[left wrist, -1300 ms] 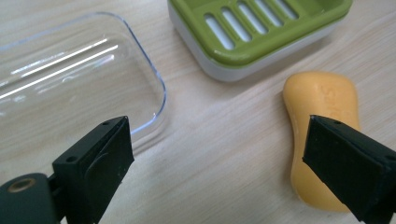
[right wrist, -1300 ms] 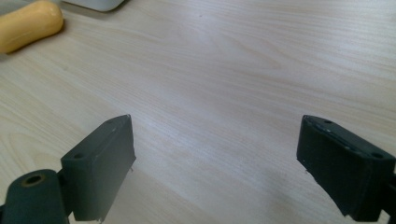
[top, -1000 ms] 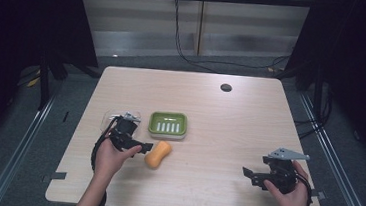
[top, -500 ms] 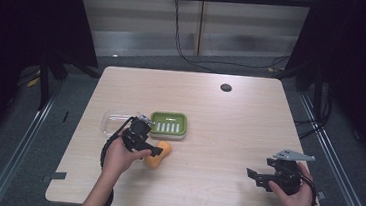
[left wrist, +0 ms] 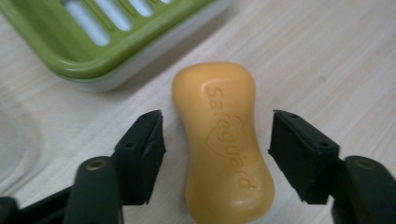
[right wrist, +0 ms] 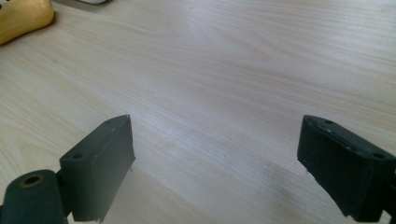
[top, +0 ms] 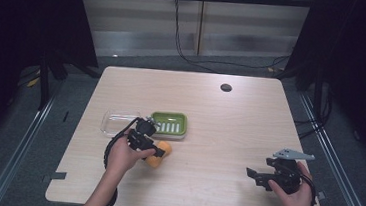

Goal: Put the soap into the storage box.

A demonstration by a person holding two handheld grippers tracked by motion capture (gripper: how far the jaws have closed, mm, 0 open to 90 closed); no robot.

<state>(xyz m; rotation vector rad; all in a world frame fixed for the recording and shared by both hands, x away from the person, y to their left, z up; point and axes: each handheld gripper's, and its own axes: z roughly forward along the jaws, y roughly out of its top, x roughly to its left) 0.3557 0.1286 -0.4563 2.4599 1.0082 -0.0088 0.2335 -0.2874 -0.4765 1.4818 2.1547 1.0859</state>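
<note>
Left claw [left wrist: 215,140] closing around orange soap [left wrist: 222,144] – gaps both sides (untouched), right claw [right wrist: 215,163] apart

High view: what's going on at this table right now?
A person's left gripper straddles an orange bar of soap lying on the table beside a green soap dish. Its jaws have just been closing, with the soap between them but gaps on both sides. The right gripper rests open, apart from everything.

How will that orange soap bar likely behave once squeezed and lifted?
The soap bar looks rigid, so it probably won't flex. Its glossy, rounded sides may slip between the left claw's pads. Lying flat on the table, it seems unlikely to roll.
</note>
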